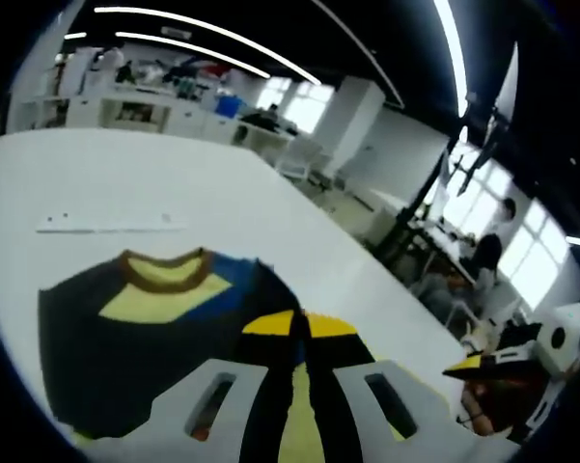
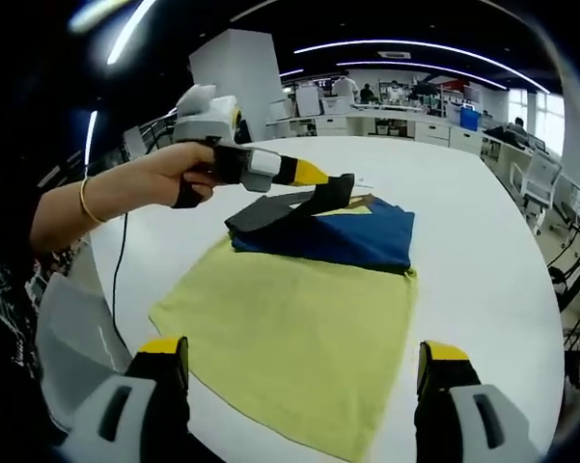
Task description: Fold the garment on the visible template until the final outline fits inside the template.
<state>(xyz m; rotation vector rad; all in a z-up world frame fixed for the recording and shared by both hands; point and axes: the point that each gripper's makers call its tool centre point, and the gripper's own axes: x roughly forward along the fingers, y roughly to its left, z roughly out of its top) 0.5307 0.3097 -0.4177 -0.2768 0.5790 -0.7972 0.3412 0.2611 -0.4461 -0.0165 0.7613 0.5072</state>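
Note:
A dark navy garment (image 1: 125, 338) with yellow and blue panels and a brown collar lies on the white table (image 1: 125, 174). In the right gripper view the garment (image 2: 352, 236) rests on the far end of a yellow-green template cloth (image 2: 290, 328). A hand holds my left gripper (image 2: 340, 191), which is shut on a dark edge of the garment and lifts it slightly. In its own view the left gripper (image 1: 301, 333) has its yellow-tipped jaws pressed together on dark fabric. My right gripper (image 2: 304, 362) stands open over the template's near end, nothing between its jaws.
A thin white strip (image 1: 111, 224) lies on the table beyond the collar. A black cable (image 2: 121, 280) hangs from the left gripper at the table's left side. Desks, chairs and seated people (image 1: 483, 256) fill the room beyond the table edge.

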